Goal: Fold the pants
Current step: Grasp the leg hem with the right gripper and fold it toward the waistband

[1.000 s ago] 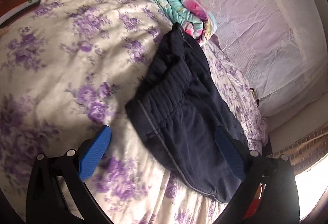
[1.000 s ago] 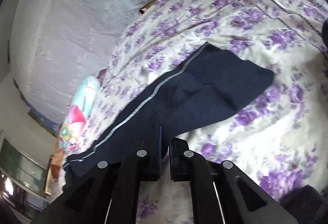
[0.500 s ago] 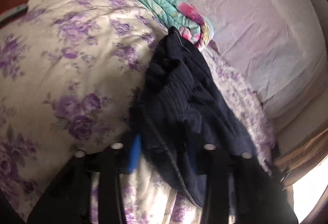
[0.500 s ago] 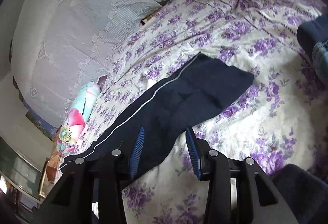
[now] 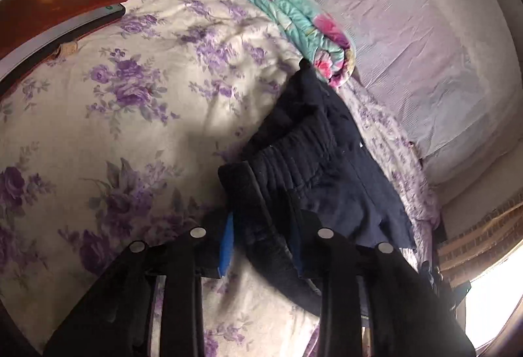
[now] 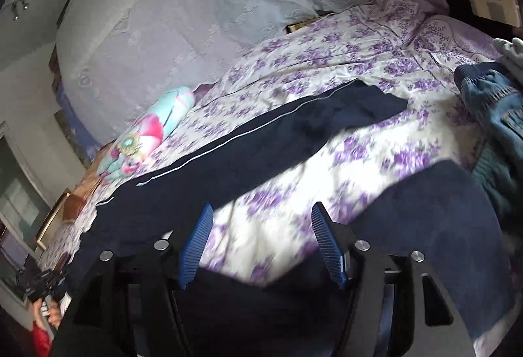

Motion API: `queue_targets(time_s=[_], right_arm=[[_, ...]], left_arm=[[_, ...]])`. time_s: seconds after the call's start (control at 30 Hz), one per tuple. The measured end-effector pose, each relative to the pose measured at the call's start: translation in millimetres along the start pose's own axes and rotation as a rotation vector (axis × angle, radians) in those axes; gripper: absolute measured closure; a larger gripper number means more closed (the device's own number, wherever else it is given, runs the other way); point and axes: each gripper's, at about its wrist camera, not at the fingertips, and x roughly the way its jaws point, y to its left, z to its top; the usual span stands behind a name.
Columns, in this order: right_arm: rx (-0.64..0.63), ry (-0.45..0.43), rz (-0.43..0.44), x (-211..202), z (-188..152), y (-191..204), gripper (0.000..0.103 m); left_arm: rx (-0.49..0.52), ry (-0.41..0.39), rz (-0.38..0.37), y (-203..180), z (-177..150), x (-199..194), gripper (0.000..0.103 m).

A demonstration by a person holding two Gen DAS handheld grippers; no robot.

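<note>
Pants (image 6: 261,148): dark navy, lay stretched along the flowered bedspread (image 5: 130,115), waist end bunched near the left gripper, leg ends far off toward the head of the bed in the right wrist view.
Left gripper (image 5: 261,242): jaws drawn in narrow with a thick wad of the waist corner between the blue pads; it looked like a firm pinch on cloth, not on the bedspread below.
Right gripper (image 6: 261,242): jaws spread wide and holding nothing, hanging over bare bedspread just short of the near edge of the pants.
Waistband (image 5: 294,154): gathered elastic sat rumpled just beyond the left pinch, so I judged the layers there were not yet squared.
Side stripe (image 6: 228,141): a pale line ran down the upper edge of the leg, a handy guide for lining one leg over the other.
Doing it well: the free gripper would want a matching hold along the same edge, both layers caught, then a lift with the cloth taut so the fold lands flat.
Risk: grabbing bedspread along with cloth, or one layer only, would likely skew the fold.
Rolled blanket (image 5: 294,27): teal and pink, touching or nearly touching the far tip of the waist end.
Denim garment (image 6: 490,105): well apart, at the far right.
</note>
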Motion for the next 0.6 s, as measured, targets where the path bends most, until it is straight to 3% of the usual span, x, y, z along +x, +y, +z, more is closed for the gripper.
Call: queue_targets(time_s=[0.2,0.27,0.37,0.47,0.6], right_arm=[[-0.02,0.001,-0.107,-69.9,-22.3,2.7,0.04],[0.045,0.023,-0.141,-92.2,-31.7,-12.1,0.04],[0.133,0.065,-0.167,-107.4,-50.4,-34.0,0.04],[0.235,0.116,-0.141,-102.8,-69.0,-55.4,0.04],[0.343,0.128,-0.089,-82.7,-73.2,-74.8,0.039]], left_arm=[[0.07,-0.037,-0.029,-8.4,-7.3,0.1,0.054],[0.113,-0.038,-0.056,-14.6,-8.6,0.2,0.035],[0.178,-0.039,-0.066,-25.5,-13.2,-0.5,0.021],[0.218,-0.026,-0.067,-31.9,-15.7,1.1,0.013],[0.221,-0.02,-0.07,-32.7,-15.7,2.1,0.012]])
